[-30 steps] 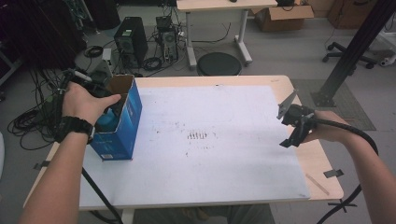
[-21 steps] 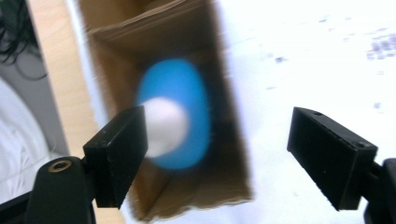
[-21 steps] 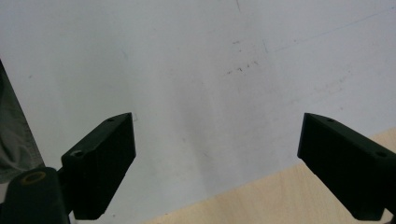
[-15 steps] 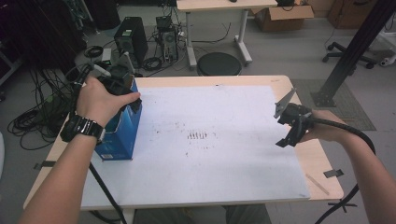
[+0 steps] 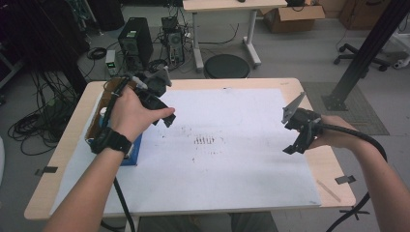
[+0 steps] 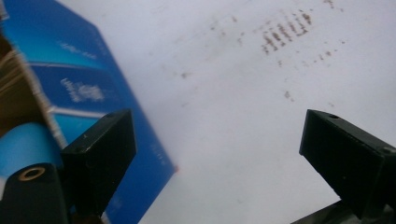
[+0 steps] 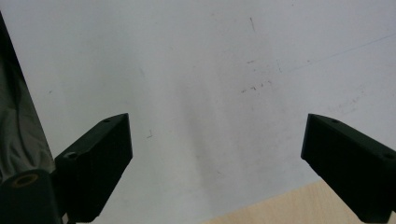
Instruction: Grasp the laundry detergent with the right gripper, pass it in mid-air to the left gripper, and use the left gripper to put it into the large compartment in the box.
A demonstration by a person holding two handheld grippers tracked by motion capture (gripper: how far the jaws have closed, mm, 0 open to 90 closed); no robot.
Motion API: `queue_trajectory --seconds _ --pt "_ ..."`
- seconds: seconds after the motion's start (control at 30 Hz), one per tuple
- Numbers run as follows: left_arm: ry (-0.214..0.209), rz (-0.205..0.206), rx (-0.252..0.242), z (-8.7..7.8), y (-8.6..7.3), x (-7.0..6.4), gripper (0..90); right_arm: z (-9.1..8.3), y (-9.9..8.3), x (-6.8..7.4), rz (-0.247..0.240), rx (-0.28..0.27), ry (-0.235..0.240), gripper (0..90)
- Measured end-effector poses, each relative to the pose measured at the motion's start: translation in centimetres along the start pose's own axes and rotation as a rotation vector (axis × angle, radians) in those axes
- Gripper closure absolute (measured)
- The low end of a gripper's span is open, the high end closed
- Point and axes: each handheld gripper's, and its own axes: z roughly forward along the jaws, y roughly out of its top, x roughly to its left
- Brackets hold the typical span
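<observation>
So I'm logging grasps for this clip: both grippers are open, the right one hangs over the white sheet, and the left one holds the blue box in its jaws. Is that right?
Not quite. The left gripper holds nothing: in the left gripper view its jaws stand wide apart over the white sheet, with the blue box beside them. The rest holds: the right gripper is open over the sheet too.

Grey floor (image 5: 290, 53) with tangled cables (image 5: 34, 125), a computer tower (image 5: 135, 42), round stool (image 5: 226, 66).
</observation>
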Motion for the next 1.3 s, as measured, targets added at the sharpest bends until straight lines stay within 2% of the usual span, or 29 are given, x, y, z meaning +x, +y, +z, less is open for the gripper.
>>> queue_trajectory --seconds 0.3,0.57,0.77,0.97,1.3 --pt "-0.047 0.088 0.019 2.7 0.6 -3.2 8.5 0.1 -0.1 0.2 0.0 -0.009 0.007 8.3" --pt "-0.091 0.114 0.037 5.2 0.5 -5.0 6.5 0.2 -0.2 0.2 0.005 -0.021 0.016 7.7" --pt "-0.107 0.124 0.05 6.2 0.4 -5.3 6.2 0.5 -0.1 0.2 0.003 -0.019 0.024 7.3" --pt "-0.115 0.113 0.041 6.2 0.4 -5.1 6.2 0.7 0.1 0.2 0.002 -0.017 0.027 7.2" --pt "-0.122 0.118 0.037 6.1 0.3 -5.3 6.3 0.7 0.3 0.4 -0.004 -0.015 0.033 7.0"
